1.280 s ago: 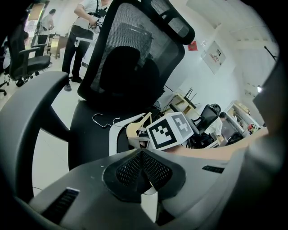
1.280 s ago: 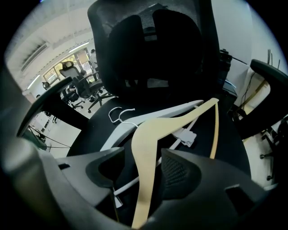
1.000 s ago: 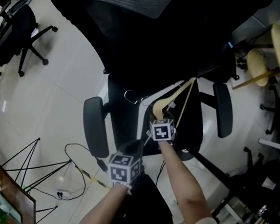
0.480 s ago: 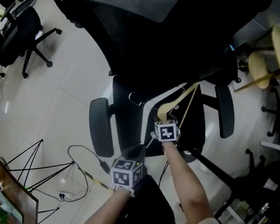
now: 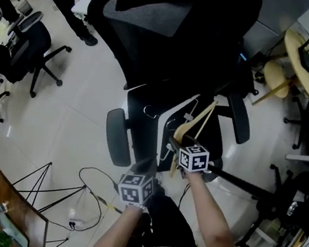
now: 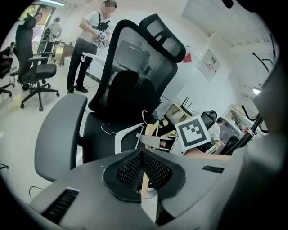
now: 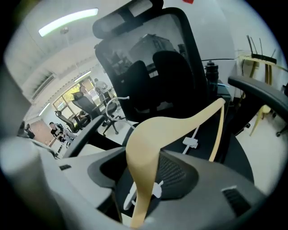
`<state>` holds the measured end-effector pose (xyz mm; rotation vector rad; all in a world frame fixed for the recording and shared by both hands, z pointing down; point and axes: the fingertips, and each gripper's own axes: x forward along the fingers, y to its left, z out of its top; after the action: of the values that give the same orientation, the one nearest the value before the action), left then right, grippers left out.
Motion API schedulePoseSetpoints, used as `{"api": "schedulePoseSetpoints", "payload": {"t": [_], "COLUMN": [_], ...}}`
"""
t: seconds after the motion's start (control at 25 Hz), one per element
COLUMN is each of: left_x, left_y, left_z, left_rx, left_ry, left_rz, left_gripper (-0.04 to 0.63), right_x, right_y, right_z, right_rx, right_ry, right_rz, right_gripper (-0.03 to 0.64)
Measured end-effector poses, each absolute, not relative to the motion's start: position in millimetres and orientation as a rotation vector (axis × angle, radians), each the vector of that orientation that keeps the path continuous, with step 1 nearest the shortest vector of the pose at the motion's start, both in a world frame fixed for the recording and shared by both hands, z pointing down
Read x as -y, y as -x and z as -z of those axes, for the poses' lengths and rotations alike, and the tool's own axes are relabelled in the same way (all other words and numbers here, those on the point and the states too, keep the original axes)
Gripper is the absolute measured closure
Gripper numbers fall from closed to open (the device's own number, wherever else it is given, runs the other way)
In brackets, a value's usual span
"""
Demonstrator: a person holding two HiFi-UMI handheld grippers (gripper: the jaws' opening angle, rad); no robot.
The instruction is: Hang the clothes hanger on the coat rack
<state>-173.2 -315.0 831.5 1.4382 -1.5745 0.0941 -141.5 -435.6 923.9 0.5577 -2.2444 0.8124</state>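
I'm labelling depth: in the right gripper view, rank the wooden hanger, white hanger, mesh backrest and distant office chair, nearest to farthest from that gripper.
1. wooden hanger, between the right gripper's jaws, which just closed further.
2. white hanger, on the seat.
3. mesh backrest, behind the seat.
4. distant office chair, far left.

Above the seat of the black office chair (image 5: 117, 137), the right gripper (image 5: 177, 146) holds a pale wooden hanger (image 5: 183, 130), and the left gripper (image 5: 147, 167), lower, seems to pinch its near end.
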Motion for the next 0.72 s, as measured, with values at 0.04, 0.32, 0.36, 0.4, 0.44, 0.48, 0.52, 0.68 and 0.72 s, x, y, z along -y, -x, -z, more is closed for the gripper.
{"api": "schedulePoseSetpoints", "payload": {"t": [0.04,0.32,0.36,0.4,0.44,0.48,0.52,0.68,0.72], "left_x": [311,268,260,251,243,235,227,201,195], "left_y": [173,172,171,169,167,167,166,165,164], "left_z": [-823,-753,-744,-734,-725,-716,-706,-664,-654], "left_rx": [1.581,1.643,1.65,1.656,1.662,1.669,1.676,1.703,1.71], "left_ry": [-1.447,-1.552,-1.568,-1.582,-1.595,-1.608,-1.623,-1.701,-1.721], "left_rz": [-0.093,-0.053,-0.053,-0.054,-0.055,-0.055,-0.055,-0.05,-0.049], "left_gripper": [0.601,0.601,0.601,0.601,0.601,0.601,0.601,0.601,0.601], "right_x": [428,359,348,337,325,314,304,269,261], "right_y": [140,131,129,125,122,119,116,109,108], "right_z": [-911,-820,-807,-795,-783,-771,-760,-717,-706], "right_rx": [2.265,2.378,2.394,2.406,2.417,2.428,2.439,2.492,2.508], "right_ry": [-0.554,-0.576,-0.582,-0.59,-0.599,-0.608,-0.616,-0.64,-0.64], "right_rz": [-0.828,-0.938,-0.954,-0.971,-0.985,-0.996,-1.003,-1.005,-1.002], "right_gripper": [0.368,0.368,0.368,0.368,0.368,0.368,0.368,0.368,0.368]}}
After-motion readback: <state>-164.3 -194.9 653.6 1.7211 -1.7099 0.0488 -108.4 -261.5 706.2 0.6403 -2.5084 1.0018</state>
